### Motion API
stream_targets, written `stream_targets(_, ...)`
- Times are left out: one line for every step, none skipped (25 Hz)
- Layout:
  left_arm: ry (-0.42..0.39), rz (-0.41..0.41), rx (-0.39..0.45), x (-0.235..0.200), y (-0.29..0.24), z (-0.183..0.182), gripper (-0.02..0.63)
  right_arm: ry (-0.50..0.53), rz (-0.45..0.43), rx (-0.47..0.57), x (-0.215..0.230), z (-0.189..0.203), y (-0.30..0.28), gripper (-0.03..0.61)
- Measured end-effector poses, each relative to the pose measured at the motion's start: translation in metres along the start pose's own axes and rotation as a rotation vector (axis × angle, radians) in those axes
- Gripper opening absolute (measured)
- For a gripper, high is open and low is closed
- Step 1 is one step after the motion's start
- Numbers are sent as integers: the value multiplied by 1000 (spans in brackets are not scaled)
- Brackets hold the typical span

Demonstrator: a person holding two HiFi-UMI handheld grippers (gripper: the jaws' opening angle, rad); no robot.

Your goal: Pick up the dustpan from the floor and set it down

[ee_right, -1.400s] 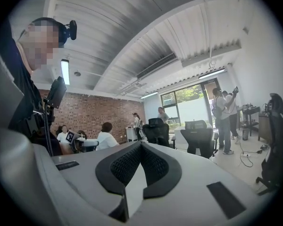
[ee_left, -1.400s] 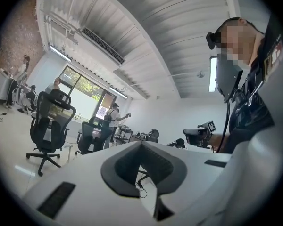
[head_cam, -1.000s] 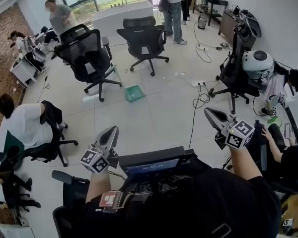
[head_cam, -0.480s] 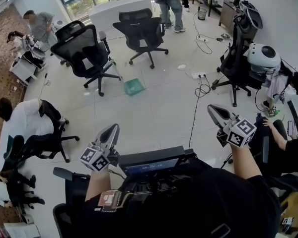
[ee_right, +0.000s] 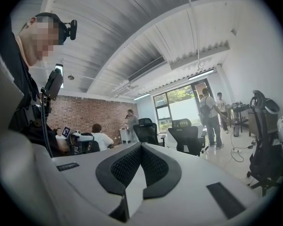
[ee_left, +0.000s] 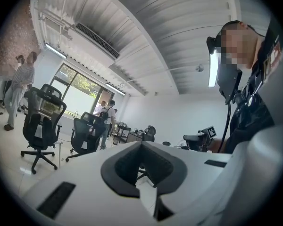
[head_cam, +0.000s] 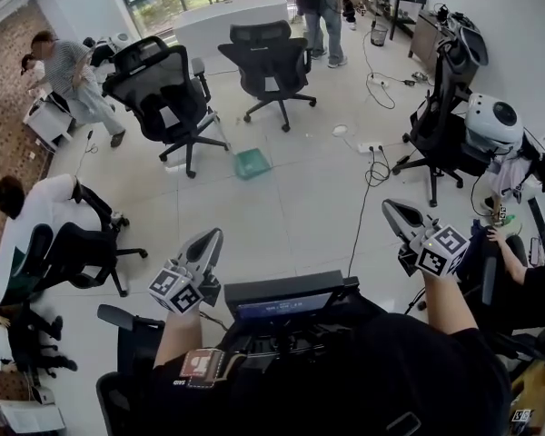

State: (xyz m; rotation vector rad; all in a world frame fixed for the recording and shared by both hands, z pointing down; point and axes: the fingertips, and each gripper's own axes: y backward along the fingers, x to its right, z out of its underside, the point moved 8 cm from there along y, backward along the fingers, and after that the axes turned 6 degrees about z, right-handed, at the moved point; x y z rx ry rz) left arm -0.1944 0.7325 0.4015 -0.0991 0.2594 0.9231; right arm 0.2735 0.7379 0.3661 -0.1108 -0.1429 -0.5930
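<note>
A green dustpan (head_cam: 252, 163) lies on the pale tiled floor, far ahead of me, just right of a black office chair (head_cam: 168, 98). My left gripper (head_cam: 212, 237) is held low at the head view's left, pointing level toward the room, well short of the dustpan. In the left gripper view its jaws (ee_left: 142, 142) meet with nothing between them. My right gripper (head_cam: 391, 209) is out to the right, also level and far from the dustpan. Its jaws (ee_right: 141, 146) are shut and empty in the right gripper view. The dustpan shows in neither gripper view.
A second black chair (head_cam: 271, 57) stands behind the dustpan and a third (head_cam: 445, 125) at the right, near cables (head_cam: 368, 166) on the floor. A seated person (head_cam: 36, 234) is at the left, another walks at the back left (head_cam: 73, 75), others stand at the back (head_cam: 322, 7).
The person at the back left has walked left and toward me. The right gripper has sunk a little. The dustpan still lies on the floor, and both grippers stay shut.
</note>
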Motion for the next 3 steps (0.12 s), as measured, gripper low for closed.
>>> stream_targets(0,-1,-1,-2,3,0,23,0,-2,-1,-2,0,-2,8)
stream_targets(1,-3,-2,-4,5,0,23,1,-3,-2,-4,0,-3,8)
stream_targets(3,-4,-3,-5,8,0,23,1,-5,-2,-7,1,-5,8)
